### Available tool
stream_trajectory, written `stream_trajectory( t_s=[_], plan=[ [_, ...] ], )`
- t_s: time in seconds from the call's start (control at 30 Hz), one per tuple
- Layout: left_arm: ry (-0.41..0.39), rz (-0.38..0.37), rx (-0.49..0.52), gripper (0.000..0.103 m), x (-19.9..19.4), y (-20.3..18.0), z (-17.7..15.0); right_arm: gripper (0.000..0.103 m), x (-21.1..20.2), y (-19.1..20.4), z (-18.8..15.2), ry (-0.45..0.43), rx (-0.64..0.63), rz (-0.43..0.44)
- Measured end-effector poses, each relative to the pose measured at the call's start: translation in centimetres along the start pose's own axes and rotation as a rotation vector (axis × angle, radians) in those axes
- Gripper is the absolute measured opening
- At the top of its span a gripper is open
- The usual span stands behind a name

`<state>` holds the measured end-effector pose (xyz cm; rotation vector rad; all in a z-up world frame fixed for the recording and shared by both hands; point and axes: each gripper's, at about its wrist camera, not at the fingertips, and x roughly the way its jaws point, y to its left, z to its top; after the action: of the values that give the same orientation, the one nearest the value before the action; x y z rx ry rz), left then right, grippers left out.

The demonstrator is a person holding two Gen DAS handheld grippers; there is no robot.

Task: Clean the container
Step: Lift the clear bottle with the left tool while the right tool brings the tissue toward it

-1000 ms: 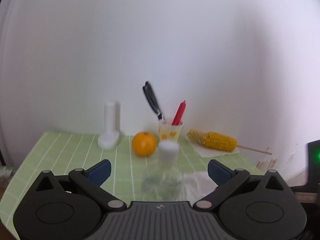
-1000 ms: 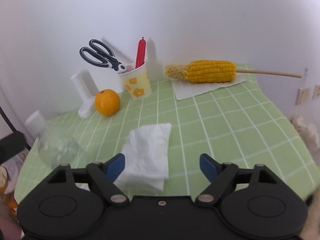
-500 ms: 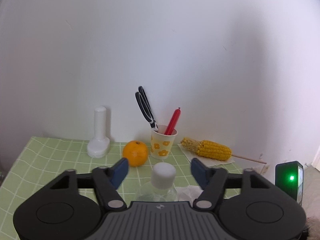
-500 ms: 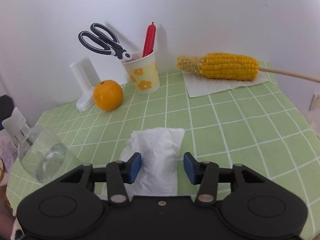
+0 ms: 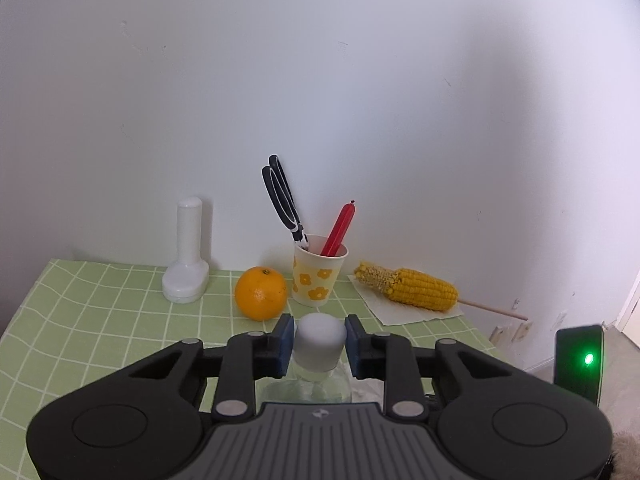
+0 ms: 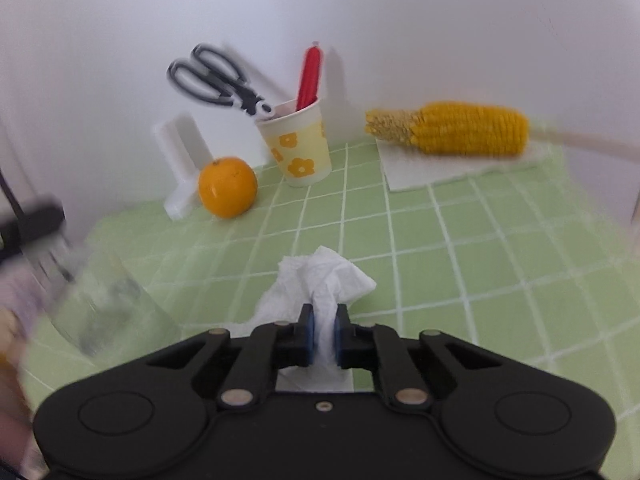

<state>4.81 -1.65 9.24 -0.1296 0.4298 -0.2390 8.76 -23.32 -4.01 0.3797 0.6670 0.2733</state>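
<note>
A clear glass bottle (image 5: 308,386) with a white cap (image 5: 319,340) is held in my left gripper (image 5: 319,342), whose blue pads are shut on the cap. The bottle also shows blurred at the left of the right wrist view (image 6: 104,300), tilted above the table. My right gripper (image 6: 325,330) is shut on a crumpled white paper tissue (image 6: 324,284), which bunches up between the pads and trails onto the green checked tablecloth (image 6: 460,256).
Along the white wall stand a white plastic holder (image 5: 187,260), an orange (image 5: 261,293), a flowered paper cup (image 5: 319,276) with black scissors (image 5: 282,196) and a red stick, and a corn cob (image 5: 412,290) on a skewer on a napkin. A black device with green light (image 5: 578,360) sits right.
Both grippers went from wide open to shut: the left closed on the bottle's cap, the right closed on the tissue and bunched it up. The bottle has lifted and tilted.
</note>
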Motion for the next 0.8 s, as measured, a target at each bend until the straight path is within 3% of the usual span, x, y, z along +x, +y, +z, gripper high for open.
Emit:
stream_trajectory(
  t_s=[0.2,0.27,0.33,0.4,0.53,0.63,0.8],
  plan=[
    [0.005,0.012,0.009,0.029,0.0,-0.3,0.3,0.01,-1.1,-3.0,-0.1,0.01,0.48,0.461],
    [0.007,0.013,0.005,0.029,0.2,-0.3,0.5,0.01,-1.0,-2.9,-0.3,0.026,0.578,0.565],
    [0.007,0.016,0.005,0.029,0.1,-0.4,0.5,0.01,-0.8,-2.4,-0.5,0.037,0.609,0.614],
    [0.008,0.019,0.005,0.029,0.0,-0.5,0.6,0.01,-0.6,-1.6,-0.7,0.044,0.593,0.62],
    [0.008,0.025,-0.002,0.029,0.0,-0.4,0.7,0.01,-0.8,-0.5,-0.9,0.035,0.492,0.531],
    [0.005,0.027,0.001,0.029,-0.1,-0.5,0.6,0.01,0.0,-0.4,-1.3,0.086,0.432,0.427],
    [0.005,0.027,-0.007,0.029,-0.2,-0.4,0.5,0.01,0.9,-0.7,-2.1,0.122,0.421,0.377]
  ],
)
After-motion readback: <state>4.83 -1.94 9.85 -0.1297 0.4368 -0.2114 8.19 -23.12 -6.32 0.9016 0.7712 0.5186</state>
